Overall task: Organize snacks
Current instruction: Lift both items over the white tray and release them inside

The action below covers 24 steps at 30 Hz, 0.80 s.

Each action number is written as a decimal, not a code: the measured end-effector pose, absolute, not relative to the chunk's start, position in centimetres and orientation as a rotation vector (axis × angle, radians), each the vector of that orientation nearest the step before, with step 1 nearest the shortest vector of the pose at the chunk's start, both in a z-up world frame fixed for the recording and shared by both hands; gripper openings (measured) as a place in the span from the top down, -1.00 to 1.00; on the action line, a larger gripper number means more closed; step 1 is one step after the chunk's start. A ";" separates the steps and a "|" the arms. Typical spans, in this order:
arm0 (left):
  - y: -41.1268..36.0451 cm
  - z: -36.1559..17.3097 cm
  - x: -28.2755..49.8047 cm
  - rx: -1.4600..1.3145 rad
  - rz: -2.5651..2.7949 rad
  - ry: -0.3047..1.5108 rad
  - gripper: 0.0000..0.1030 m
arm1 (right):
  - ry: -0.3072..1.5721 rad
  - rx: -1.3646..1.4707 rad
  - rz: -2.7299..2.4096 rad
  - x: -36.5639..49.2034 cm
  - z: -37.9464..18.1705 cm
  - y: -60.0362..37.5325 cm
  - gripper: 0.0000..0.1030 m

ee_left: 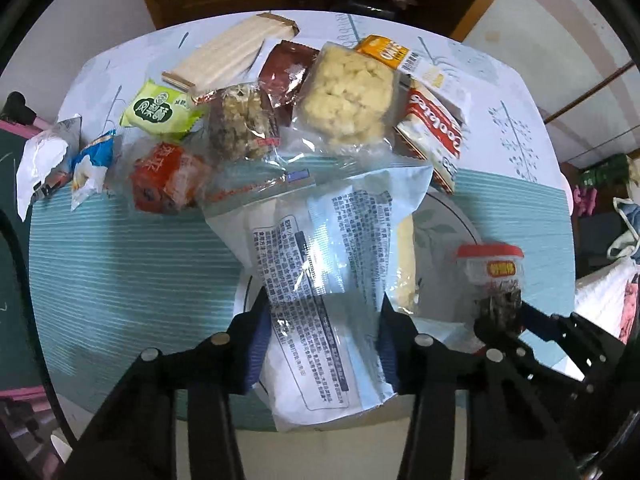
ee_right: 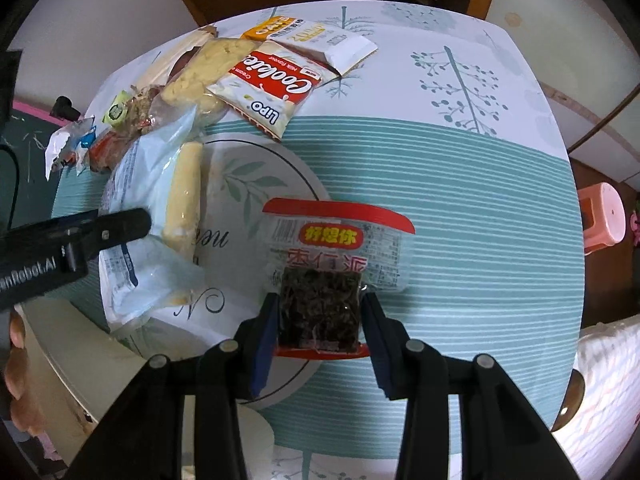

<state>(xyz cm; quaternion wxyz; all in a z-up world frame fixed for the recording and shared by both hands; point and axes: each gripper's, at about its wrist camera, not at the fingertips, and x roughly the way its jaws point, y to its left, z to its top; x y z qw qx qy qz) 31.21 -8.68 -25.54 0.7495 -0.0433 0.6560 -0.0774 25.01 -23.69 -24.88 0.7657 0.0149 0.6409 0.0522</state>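
My left gripper (ee_left: pixel 324 312) is shut on a pale blue and clear snack bag (ee_left: pixel 320 248) with printed text, held over a white plate (ee_left: pixel 444 220) with a leaf pattern. The bag also shows in the right wrist view (ee_right: pixel 152 184), holding a pale yellow roll (ee_right: pixel 184 200). My right gripper (ee_right: pixel 320 312) is shut on a clear packet with a red top edge and a dark filling (ee_right: pixel 324 276), at the plate's (ee_right: pixel 256 176) right side. That packet shows in the left wrist view (ee_left: pixel 496 276) too.
A heap of snacks lies at the table's far side: wafer pack (ee_left: pixel 236 52), green packet (ee_left: pixel 160 110), orange packet (ee_left: pixel 168 178), yellow puffed bag (ee_left: pixel 348 96), red Cookies pack (ee_right: pixel 272 88), orange box (ee_right: pixel 276 26). A pink stool (ee_right: pixel 604 216) stands right of the table.
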 end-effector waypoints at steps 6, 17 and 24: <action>-7.5 -22.0 29.1 -0.130 -0.200 1.338 0.17 | 1.303 0.030 0.100 24.1 -21.4 -23.9 0.21; -3.6 -7.4 20.8 -0.132 -0.324 1.006 0.17 | 1.028 0.039 0.116 18.5 -9.1 -22.3 0.21; 1.2 -1.3 10.3 -0.056 -0.310 0.779 0.16 | 0.887 0.064 0.246 10.4 -3.4 -19.0 0.20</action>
